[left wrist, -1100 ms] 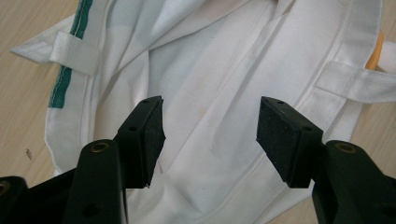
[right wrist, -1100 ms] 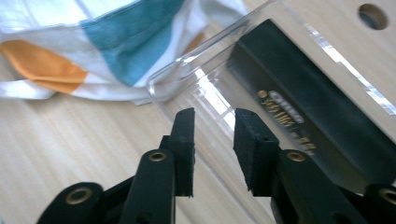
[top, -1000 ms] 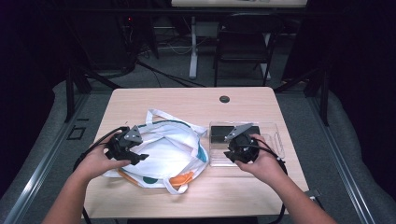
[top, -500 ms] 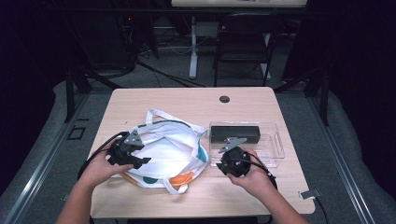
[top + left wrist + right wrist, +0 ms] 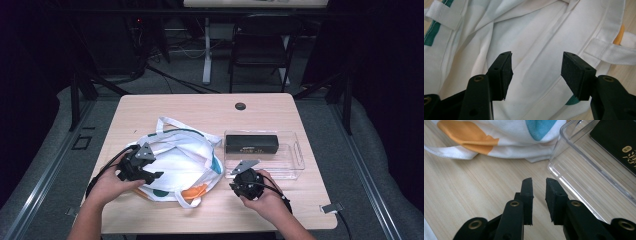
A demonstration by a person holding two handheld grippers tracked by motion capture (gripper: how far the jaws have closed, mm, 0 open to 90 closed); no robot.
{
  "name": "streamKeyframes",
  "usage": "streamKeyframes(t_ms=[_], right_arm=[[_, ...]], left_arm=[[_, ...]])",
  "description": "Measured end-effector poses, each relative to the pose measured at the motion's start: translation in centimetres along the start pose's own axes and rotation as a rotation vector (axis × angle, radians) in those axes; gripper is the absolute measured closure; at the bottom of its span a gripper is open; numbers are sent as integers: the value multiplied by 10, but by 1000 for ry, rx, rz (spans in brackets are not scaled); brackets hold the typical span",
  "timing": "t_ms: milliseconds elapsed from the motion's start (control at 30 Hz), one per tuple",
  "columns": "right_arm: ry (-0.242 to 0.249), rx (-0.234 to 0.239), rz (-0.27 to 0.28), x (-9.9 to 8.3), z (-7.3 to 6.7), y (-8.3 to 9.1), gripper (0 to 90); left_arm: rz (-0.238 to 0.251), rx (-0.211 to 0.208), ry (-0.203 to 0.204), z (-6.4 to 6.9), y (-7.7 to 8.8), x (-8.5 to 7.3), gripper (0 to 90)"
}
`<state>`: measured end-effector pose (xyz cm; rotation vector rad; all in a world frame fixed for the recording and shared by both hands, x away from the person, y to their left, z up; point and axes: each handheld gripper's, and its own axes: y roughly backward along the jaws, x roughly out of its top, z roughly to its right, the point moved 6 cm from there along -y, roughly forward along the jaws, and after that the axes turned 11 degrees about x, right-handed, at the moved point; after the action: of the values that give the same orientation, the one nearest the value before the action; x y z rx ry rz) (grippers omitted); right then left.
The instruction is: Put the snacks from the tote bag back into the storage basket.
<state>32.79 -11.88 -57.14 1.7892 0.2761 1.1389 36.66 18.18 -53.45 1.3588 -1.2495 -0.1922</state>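
The left gripper (image 5: 536,71) hovers with jaws spread wide over a white cloth bag (image 5: 182,160) lying on the wooden table (image 5: 200,107). The right gripper (image 5: 539,197), empty, its jaws just closing to a narrow gap, sits beside a clear tray (image 5: 292,165) holding a black box (image 5: 251,144).

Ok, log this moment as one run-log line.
left gripper: open over bag | right gripper: jaws closing, empty, near tray | box: in tray

left claw (image 5: 536,72): black, two blocky matte pads, brass-ringed screw holes
right claw (image 5: 539,195): black, same flat pads and brass eyelets
top plates: grey, three-cornered
cables (image 5: 102,170): black, trailing from each claw
forearms: bare, no sleeves visible
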Motion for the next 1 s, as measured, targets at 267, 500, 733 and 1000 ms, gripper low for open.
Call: streamKeyframes(t_ms=[267,500,733,1000], right_arm=[[-7,3,10,-6,-1,-11,748],[-22,8,22,-11,2,-11,744],[-21,12,43,-12,2,-13,718],[-19,14,42,-13,3,-13,708]], left_arm=[[-4,-6,-3,5,-6,-4,418],[-10,4,-9,7,-10,-6,418],[0,8,3,4,-7,-10,418],[10,26,20,0,-6,-13,418]])
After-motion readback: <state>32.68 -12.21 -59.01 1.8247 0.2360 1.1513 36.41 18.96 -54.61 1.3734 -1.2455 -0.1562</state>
